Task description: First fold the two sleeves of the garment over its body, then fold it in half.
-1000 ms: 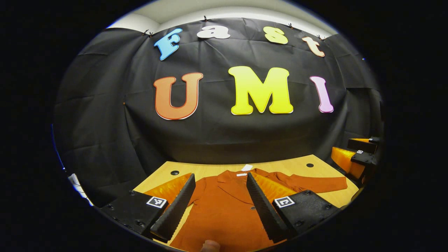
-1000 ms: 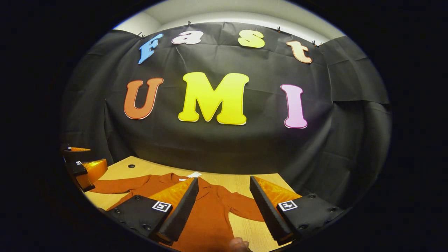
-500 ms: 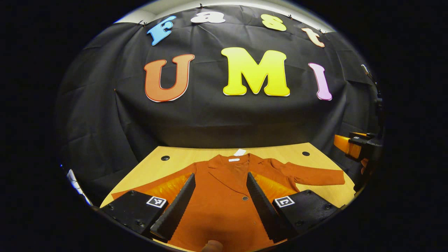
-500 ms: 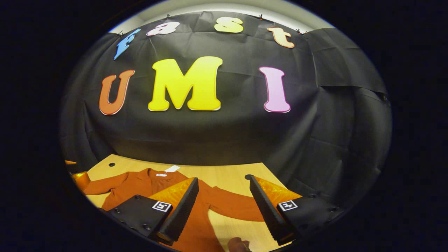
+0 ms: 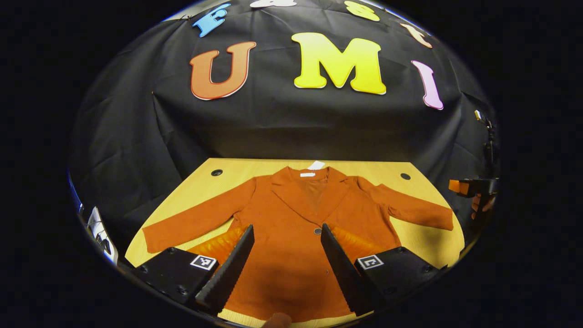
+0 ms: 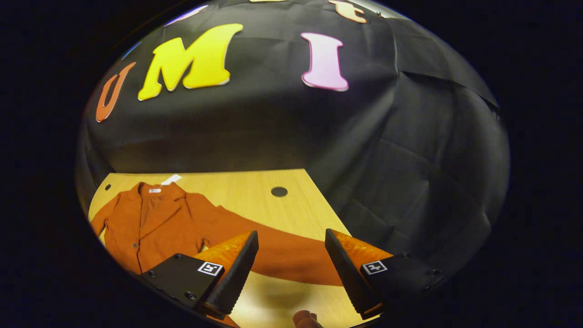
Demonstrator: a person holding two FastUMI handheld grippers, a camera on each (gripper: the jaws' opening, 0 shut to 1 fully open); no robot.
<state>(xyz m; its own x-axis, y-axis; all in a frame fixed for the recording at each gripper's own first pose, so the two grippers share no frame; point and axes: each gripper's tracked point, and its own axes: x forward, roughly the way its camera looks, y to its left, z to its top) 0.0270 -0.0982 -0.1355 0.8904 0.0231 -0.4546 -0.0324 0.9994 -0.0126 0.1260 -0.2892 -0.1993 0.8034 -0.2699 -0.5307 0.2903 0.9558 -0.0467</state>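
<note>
On the counter (image 5: 410,237) the garment (image 5: 296,237) lies flat with both sleeves spread, bare wood open at 12 o'clock near the far edge. Left gripper (image 5: 284,264) and right gripper (image 6: 291,269) hover above it, fingers apart, empty. Both have tipped downward since a second ago, the right now over the right sleeve (image 6: 282,255).

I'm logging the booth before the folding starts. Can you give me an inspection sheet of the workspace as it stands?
Surface: wooden table, two dark round holes near its far corners.
Job's things: rust-orange jacket lying flat, front up, collar toward the wall; both sleeves spread out, none folded; white tag at the collar.
Clutter: nothing seen.
Grippers: left gripper open above the jacket body; right gripper open above the right sleeve.
Cables: nothing seen.
Surroundings: black cloth wall behind the table.
</note>
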